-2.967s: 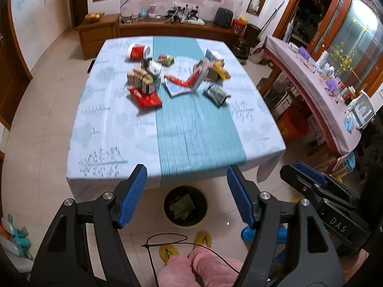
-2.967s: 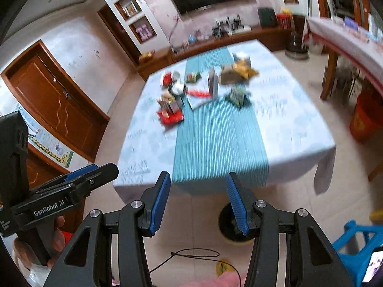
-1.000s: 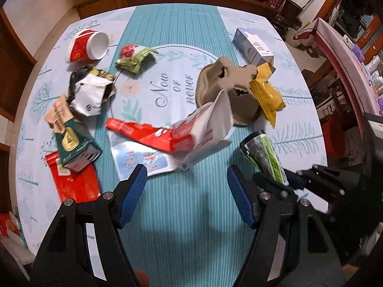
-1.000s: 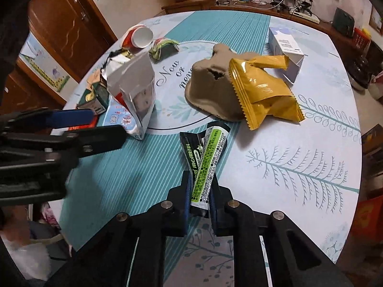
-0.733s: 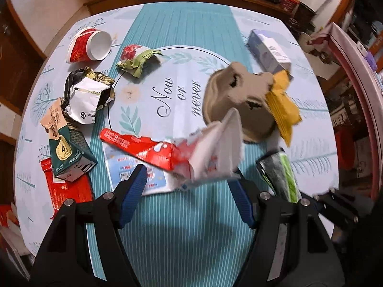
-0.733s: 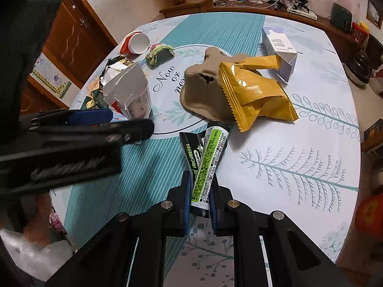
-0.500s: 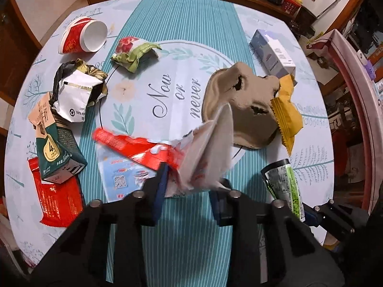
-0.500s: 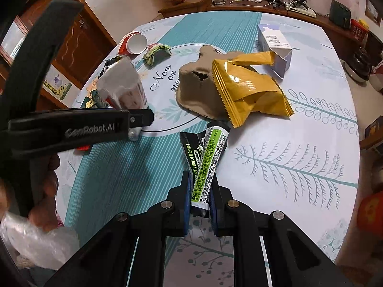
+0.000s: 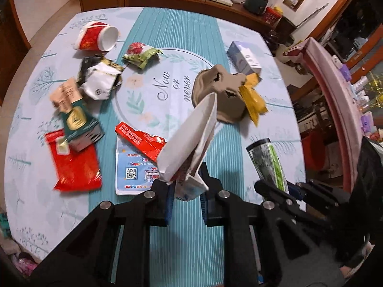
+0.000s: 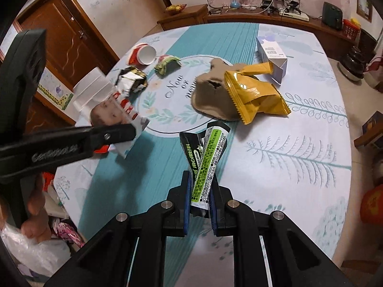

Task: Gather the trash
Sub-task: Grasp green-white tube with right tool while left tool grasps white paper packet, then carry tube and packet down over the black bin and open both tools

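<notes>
2 grippers clamped, left gripper (image 9: 185, 197) on white carton (image 9: 189, 143), right gripper (image 10: 199, 203) on green wrapper (image 10: 207, 165)

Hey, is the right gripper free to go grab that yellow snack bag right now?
Probably not yet. The right gripper is shut on a green-and-black wrapper, so its jaws are occupied. The path to the yellow snack bag itself looks unobstructed.

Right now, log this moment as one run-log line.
left gripper: shut on white carton, jaws just closed | right gripper: shut on green wrapper | both raised above table
</notes>
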A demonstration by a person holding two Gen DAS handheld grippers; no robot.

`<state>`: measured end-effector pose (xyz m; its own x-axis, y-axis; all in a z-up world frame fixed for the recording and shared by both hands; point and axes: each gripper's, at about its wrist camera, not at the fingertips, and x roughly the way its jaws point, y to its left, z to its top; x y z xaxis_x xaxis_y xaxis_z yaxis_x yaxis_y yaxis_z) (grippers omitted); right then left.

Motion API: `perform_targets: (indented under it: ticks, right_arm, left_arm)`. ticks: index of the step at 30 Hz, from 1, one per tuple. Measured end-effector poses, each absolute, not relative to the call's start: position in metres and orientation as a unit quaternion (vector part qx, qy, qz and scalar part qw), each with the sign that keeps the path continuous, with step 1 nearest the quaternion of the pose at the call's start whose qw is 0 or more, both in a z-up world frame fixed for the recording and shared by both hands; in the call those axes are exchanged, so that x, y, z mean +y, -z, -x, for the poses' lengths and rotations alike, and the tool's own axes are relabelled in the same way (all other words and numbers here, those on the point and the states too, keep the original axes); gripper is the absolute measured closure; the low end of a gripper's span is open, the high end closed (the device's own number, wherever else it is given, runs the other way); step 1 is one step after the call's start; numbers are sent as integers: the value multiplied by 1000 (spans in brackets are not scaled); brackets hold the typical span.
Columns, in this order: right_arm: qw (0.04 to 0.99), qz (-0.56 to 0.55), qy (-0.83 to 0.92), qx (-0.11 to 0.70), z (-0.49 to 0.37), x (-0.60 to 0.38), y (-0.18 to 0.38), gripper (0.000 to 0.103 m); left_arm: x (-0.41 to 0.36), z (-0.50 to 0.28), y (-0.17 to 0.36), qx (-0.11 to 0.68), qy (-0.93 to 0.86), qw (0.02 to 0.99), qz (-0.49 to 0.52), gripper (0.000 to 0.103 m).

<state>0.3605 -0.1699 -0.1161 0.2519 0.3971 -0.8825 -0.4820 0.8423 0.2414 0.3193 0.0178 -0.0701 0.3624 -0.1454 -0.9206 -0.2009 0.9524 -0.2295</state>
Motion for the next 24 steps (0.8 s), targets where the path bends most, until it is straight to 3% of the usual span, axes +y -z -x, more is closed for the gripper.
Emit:
perform_targets:
  ticks: [14,24]
  right_arm:
    - [819,-24,-243,520,-196,-135,56,90]
    - [821,-49,-212,529,-73,-107,64,90]
  left_arm:
    - [54,-157,1,549,59,825,120,88]
    - [66,-55,11,567,114,812,80,88]
